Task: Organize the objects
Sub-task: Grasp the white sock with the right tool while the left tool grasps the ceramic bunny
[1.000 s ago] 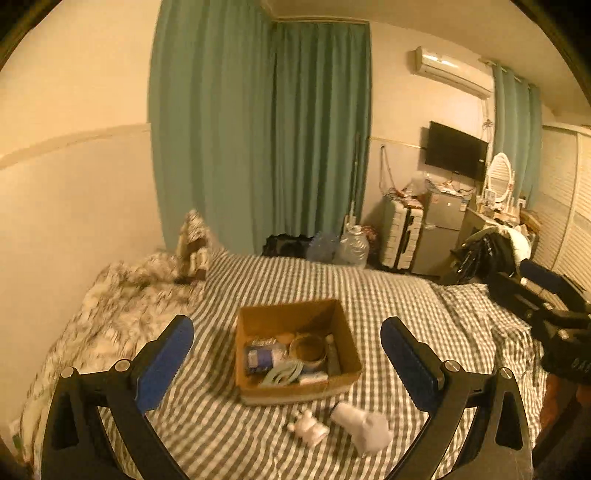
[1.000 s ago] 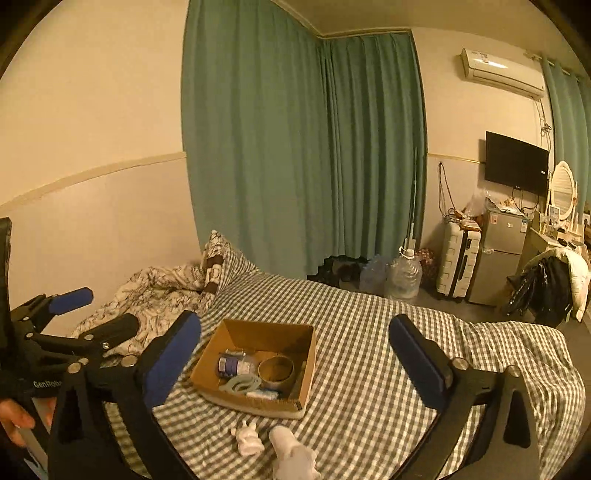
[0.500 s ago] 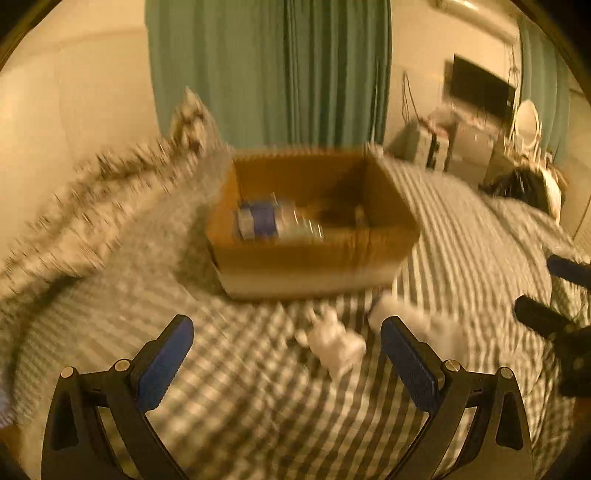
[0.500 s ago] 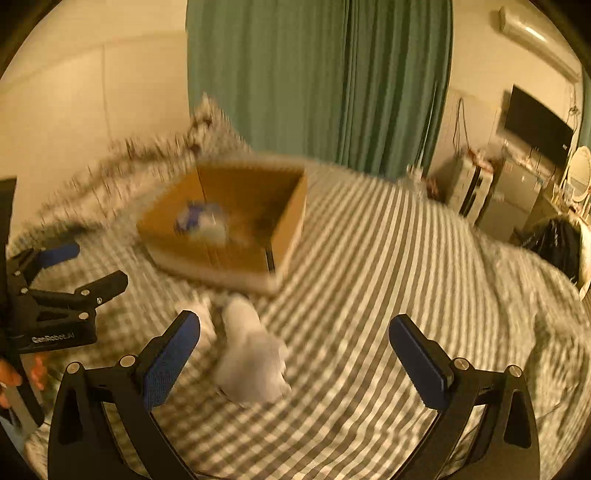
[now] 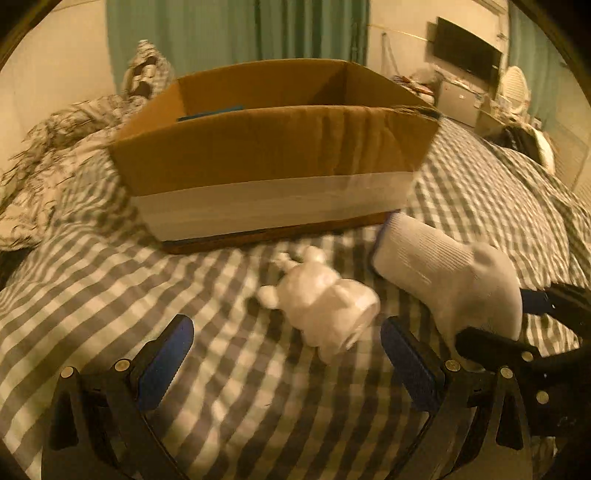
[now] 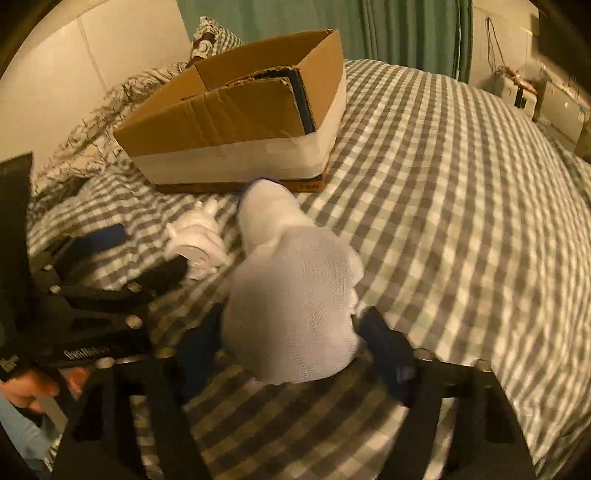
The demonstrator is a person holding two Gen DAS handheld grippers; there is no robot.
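Note:
A cardboard box (image 5: 273, 147) with a white taped band stands on the checked bed; it also shows in the right wrist view (image 6: 236, 110). A small white figurine (image 5: 321, 306) lies in front of it, just ahead of my open left gripper (image 5: 284, 350). A white sock (image 5: 447, 273) lies to its right. In the right wrist view the sock (image 6: 291, 295) sits between the fingers of my right gripper (image 6: 291, 347), which has closed in around its lower end. The figurine (image 6: 197, 240) lies to the sock's left, near the left gripper (image 6: 122, 258).
A rumpled patterned quilt (image 5: 48, 155) and a pillow (image 5: 147, 70) lie behind the box at the left. Green curtains (image 5: 236, 33) hang behind. A TV (image 5: 465, 55) and furniture stand at the far right. The checked bedsheet (image 6: 461, 184) spreads to the right.
Both grippers have come down and forward from high above the bed to the two white things. The right gripper's fingers have narrowed around the sock. The left gripper stays open.

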